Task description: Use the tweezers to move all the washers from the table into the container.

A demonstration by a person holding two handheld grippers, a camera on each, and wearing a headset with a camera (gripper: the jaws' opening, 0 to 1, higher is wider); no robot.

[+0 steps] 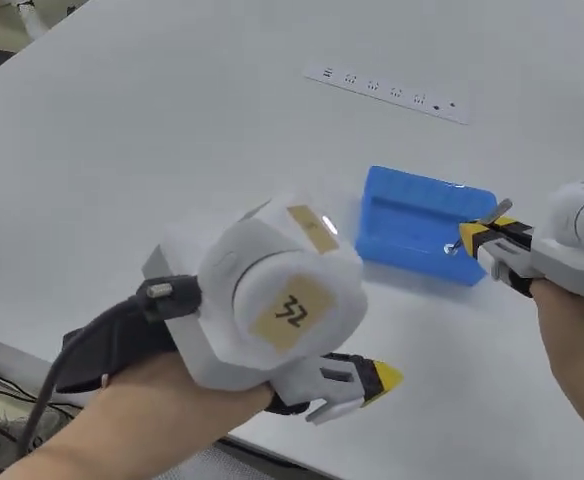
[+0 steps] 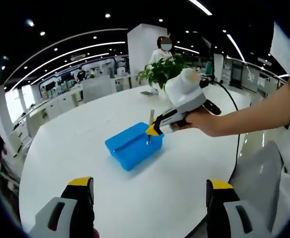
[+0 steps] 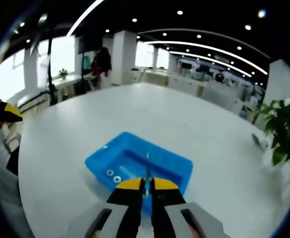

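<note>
Right hand-held gripper [image 3: 146,185] pinches tweezers [image 3: 147,164] over the container [image 3: 130,153]; left hand-held gripper [image 2: 150,183] gapes wide, empty.

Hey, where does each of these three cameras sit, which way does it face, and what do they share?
Head view: on the headset, looking forward and down at the table; left hand and right hand show, holding the left gripper and right gripper.
Left gripper view: on the left gripper, facing across the table between its open jaws toward the container; the right hand and forearm show.
Right gripper view: on the right gripper, looking down the tweezers into the container, where two washers lie.
Shared: all three see the container.
</note>
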